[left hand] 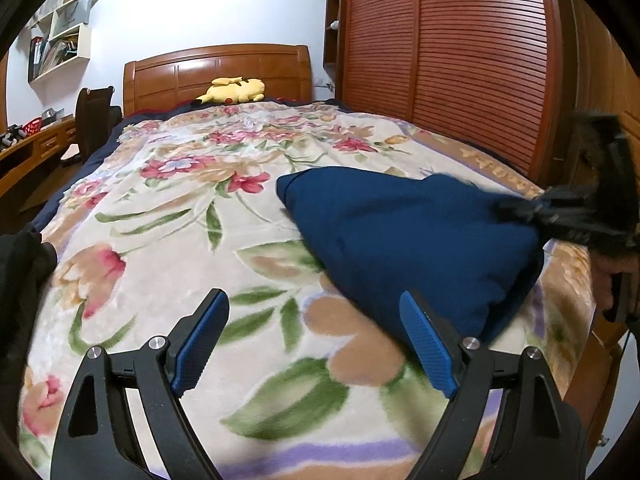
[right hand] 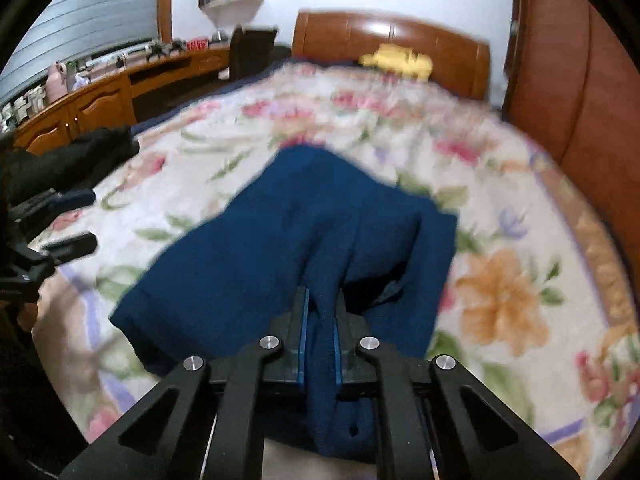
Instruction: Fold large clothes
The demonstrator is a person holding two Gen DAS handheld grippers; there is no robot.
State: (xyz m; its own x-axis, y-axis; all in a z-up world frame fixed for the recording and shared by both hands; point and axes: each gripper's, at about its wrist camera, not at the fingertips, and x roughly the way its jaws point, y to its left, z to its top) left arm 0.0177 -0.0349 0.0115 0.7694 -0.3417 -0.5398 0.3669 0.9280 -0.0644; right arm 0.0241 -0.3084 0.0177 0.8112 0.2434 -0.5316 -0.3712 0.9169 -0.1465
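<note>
A dark blue garment (left hand: 400, 236) is seen on the bed (left hand: 168, 200), lying on the flowered blanket toward the side of the wooden wardrobe (left hand: 448, 60), partly bunched and already gathered into thick layers. The right gripper (right hand: 320, 320) is closed on a ridge of this cloth at its near edge: a fold of blue fabric is pinched between the two blue pads, and the rest of the garment spreads away from the jaws. The left gripper (left hand: 316, 340) is held above the blanket with its jaws wide and nothing between them; the garment's lower corner lies just beside its right finger. The fabric is judged to be soft, limp and rather thick, like a knit or fleece, so it will sag and drag on the plush blanket instead of keeping a shape, and it is not fragile. One pinch point will probably let the free side hang down. A second hold is therefore best taken by the left gripper at the near free corner or along the same edge, on a single flat layer if possible, so that the cloth can be lifted evenly. A yellow plush toy (left hand: 234, 90) rests near the headboard, well apart.
</note>
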